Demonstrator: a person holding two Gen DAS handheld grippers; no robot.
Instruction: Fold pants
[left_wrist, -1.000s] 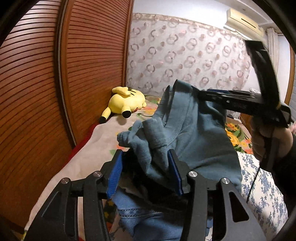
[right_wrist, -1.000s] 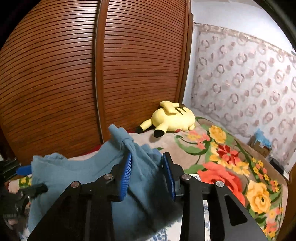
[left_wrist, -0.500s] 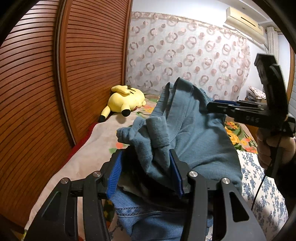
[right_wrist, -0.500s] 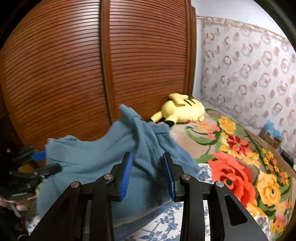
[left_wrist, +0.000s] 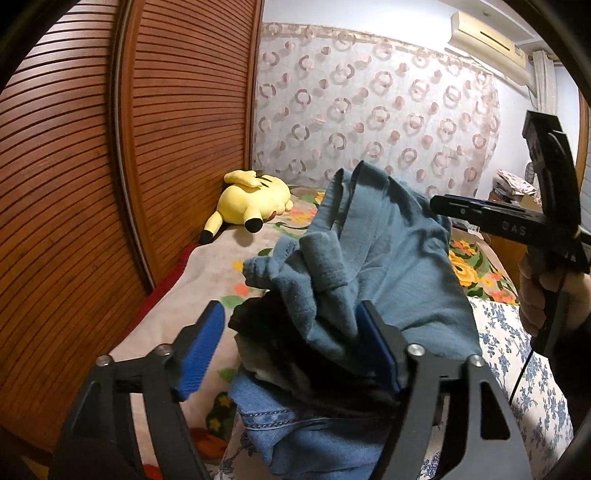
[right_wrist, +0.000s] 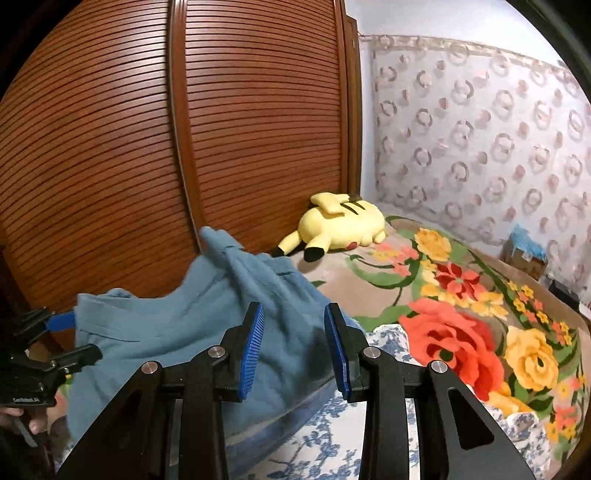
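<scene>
The teal-blue pants (left_wrist: 388, 258) hang bunched over a pile of clothes on the bed; they also show in the right wrist view (right_wrist: 192, 325). My left gripper (left_wrist: 291, 350) is open, its blue pads wide apart, with the bunched cloth lying against the right pad only. My right gripper (right_wrist: 295, 343) is open and empty, its pads apart just above the pants. In the left wrist view the right gripper (left_wrist: 480, 218) sits at the pants' far right edge. In the right wrist view the left gripper (right_wrist: 48, 350) sits at the pants' left corner.
A denim garment (left_wrist: 314, 439) and dark clothes lie under the pants. A yellow plush toy (right_wrist: 340, 225) lies at the bed's far end by the slatted wooden wardrobe (right_wrist: 184, 147). A floral blanket (right_wrist: 461, 314) and a blue-patterned sheet (left_wrist: 517, 369) cover the bed.
Both grippers have opened. The left pads spread wide off the cloth bunch, and the right pads parted and let the pants' edge drop away to the left.
</scene>
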